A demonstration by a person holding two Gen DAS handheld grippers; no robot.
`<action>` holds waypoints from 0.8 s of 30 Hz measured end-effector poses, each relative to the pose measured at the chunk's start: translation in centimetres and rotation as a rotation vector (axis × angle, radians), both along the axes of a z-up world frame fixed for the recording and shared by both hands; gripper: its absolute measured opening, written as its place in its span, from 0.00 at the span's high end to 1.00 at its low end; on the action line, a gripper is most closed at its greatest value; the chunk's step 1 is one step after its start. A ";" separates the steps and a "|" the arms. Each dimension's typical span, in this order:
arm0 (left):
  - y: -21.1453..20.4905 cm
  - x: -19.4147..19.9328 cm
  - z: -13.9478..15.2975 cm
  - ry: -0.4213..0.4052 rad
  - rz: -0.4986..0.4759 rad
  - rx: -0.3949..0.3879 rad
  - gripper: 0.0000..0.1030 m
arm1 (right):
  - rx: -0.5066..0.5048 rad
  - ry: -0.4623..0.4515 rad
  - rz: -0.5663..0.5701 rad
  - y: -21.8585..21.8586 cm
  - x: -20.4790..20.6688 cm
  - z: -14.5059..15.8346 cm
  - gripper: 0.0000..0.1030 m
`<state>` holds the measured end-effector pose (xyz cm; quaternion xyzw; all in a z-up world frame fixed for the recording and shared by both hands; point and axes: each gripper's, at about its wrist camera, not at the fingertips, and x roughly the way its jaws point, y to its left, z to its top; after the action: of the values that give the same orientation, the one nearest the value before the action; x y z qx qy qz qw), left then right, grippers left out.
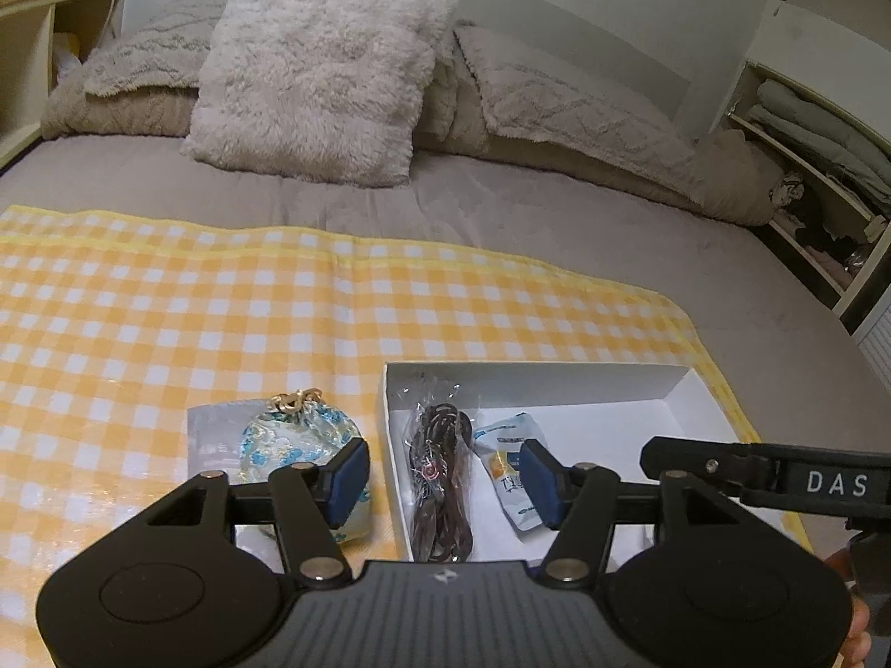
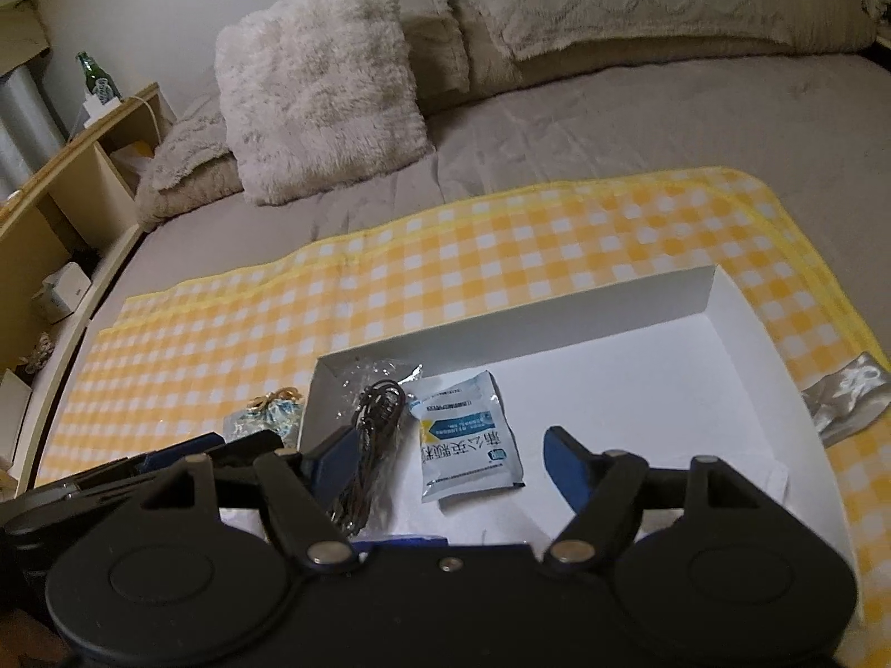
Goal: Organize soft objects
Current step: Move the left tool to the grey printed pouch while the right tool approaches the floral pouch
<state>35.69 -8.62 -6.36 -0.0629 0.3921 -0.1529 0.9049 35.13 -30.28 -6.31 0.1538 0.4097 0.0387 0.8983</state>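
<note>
Both tools are hanging apart and empty, cord bundle (image 1: 440, 479) and packet (image 2: 470, 437) sitting in the box (image 2: 740, 323), floral pouch (image 1: 300, 434) still waiting lower left.

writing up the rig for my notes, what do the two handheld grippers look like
Both the left gripper and the right gripper are matte black plastic, with round hubs, silver pivot bolts on linked bars, and blue pads on the fingers. The left has a ribbed grey-black centre plate; the right's side shows white "DAS" lettering.
</note>
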 end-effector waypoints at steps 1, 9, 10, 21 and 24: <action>0.0 -0.3 0.3 -0.006 0.001 0.001 0.35 | -0.005 -0.007 0.003 0.0 -0.3 0.2 0.28; 0.6 -2.3 2.0 -0.039 0.009 0.000 0.26 | -0.072 -0.065 0.018 -0.5 -3.1 1.9 0.26; 0.6 -2.5 2.2 -0.043 0.009 0.004 0.26 | -0.078 -0.077 0.017 -0.6 -3.5 2.2 0.26; 2.3 -5.0 3.7 -0.077 0.030 0.030 0.00 | -0.167 -0.205 0.029 -1.2 -7.5 3.9 0.19; 2.7 -5.6 3.8 -0.085 0.032 0.046 0.00 | -0.193 -0.242 0.035 -1.2 -8.3 4.1 0.11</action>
<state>30.09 -5.88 -2.61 -0.0417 0.3559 -0.1318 0.9242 26.81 -31.45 -2.19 0.0539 0.3029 0.0329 0.9509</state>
